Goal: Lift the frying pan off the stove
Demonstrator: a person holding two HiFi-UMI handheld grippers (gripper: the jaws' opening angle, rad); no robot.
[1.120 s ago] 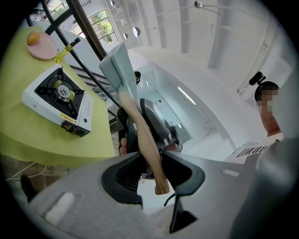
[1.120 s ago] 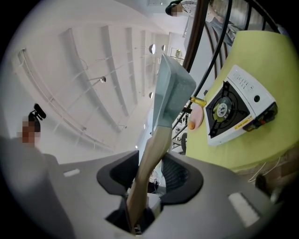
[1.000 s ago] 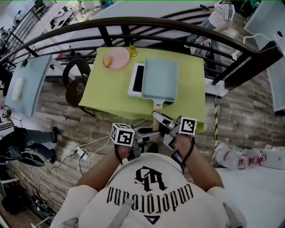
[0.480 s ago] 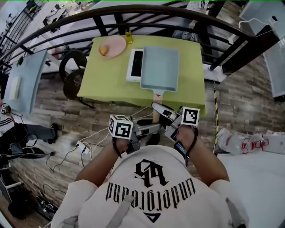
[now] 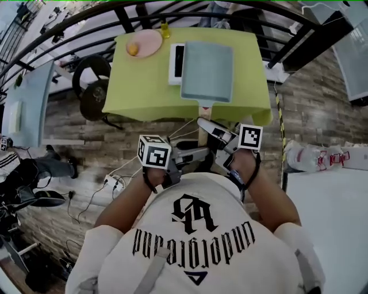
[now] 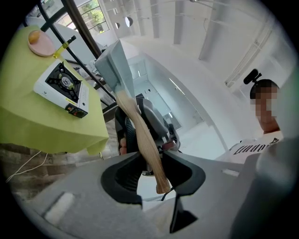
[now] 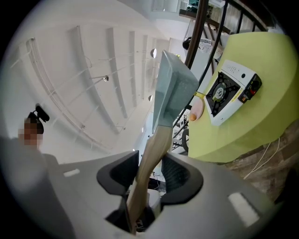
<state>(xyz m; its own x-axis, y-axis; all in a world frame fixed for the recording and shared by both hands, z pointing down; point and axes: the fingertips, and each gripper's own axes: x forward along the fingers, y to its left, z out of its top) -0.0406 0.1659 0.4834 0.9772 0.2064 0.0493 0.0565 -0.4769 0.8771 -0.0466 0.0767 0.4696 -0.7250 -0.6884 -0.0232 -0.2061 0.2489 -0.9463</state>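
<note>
A rectangular light-blue frying pan (image 5: 207, 72) hangs in the air over the green table (image 5: 132, 97), tilted, clear of the white gas stove (image 5: 176, 62). In the left gripper view the stove (image 6: 63, 86) stands bare on the table, with the pan (image 6: 114, 65) well above it. My left gripper (image 5: 195, 156) is shut on the pan's wooden handle (image 6: 142, 135) near its end. My right gripper (image 5: 211, 128) is shut on the same handle (image 7: 152, 154) closer to the pan (image 7: 173, 93). The stove (image 7: 229, 91) also shows in the right gripper view.
A pink plate (image 5: 145, 43) with an orange fruit lies at the table's far left, with a small yellow bottle (image 5: 165, 28) beside it. A black railing (image 5: 126, 17) runs behind the table. A black chair (image 5: 92, 95) stands at its left. Cables (image 5: 115, 184) cross the floor.
Both grippers have kept their hold on the handle. The table, stove and pan have slid upward in the head view, and the grippers sit slightly higher and further right.
</note>
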